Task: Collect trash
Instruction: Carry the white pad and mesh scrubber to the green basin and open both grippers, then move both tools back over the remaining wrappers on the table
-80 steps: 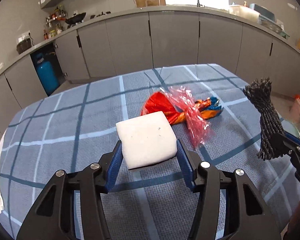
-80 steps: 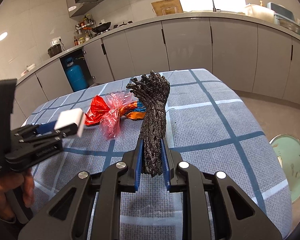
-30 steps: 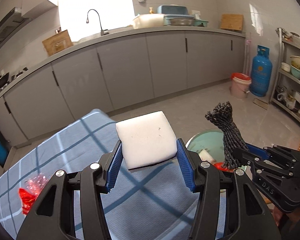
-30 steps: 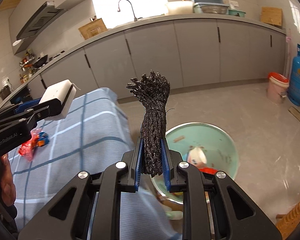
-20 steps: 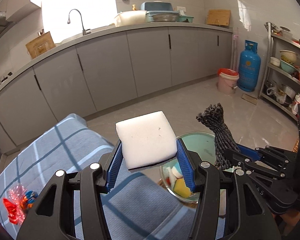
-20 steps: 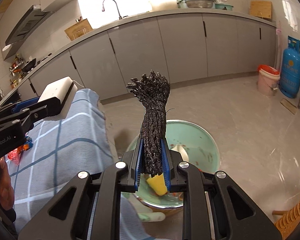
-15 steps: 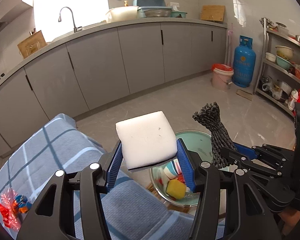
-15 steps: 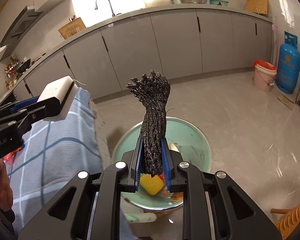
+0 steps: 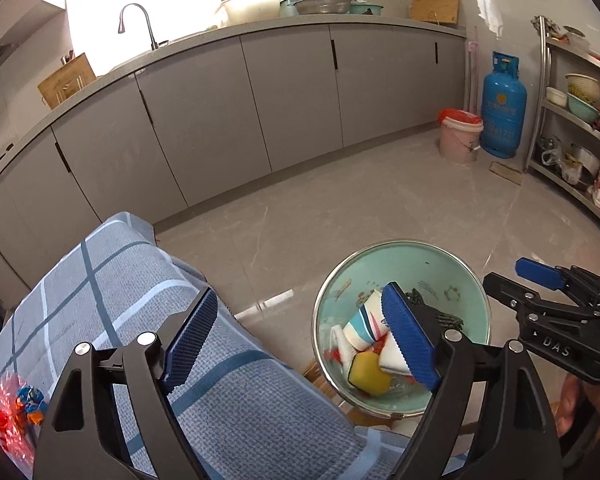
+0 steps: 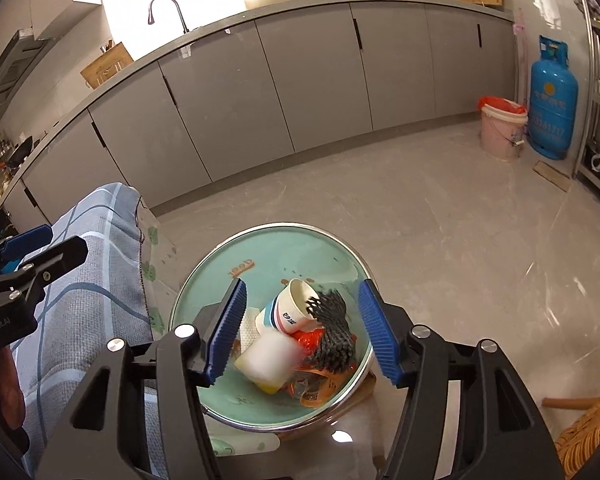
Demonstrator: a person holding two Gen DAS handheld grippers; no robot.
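Observation:
My left gripper (image 9: pixel 300 332) stands over the edge of the blue checked table (image 9: pixel 140 280), its jaws opening with nothing between them. Below it on the floor sits a mint-green basin (image 9: pixel 404 242) holding a paper cup (image 9: pixel 364 322), a yellow sponge (image 9: pixel 368 374) and other trash. My right gripper (image 10: pixel 304 328) hangs right above the basin (image 10: pixel 276 248), its jaws also opening and empty. A white foam block (image 10: pixel 268 356) and a black cord bundle (image 10: pixel 332 332), both blurred, lie among the trash beneath it. A red and orange wrapper (image 9: pixel 12 408) lies on the table.
Grey cabinets run along the back wall. A pink bucket (image 9: pixel 458 136) and a blue gas cylinder (image 9: pixel 502 108) stand at the far right beside a metal shelf rack (image 9: pixel 572 120). A wicker seat (image 10: pixel 584 436) is at the right, near the basin.
Both hands moved forward and down over the basin. Both grippers opened: the white foam block left the left one, the black cord bundle left the right one, and both dropped into the basin.

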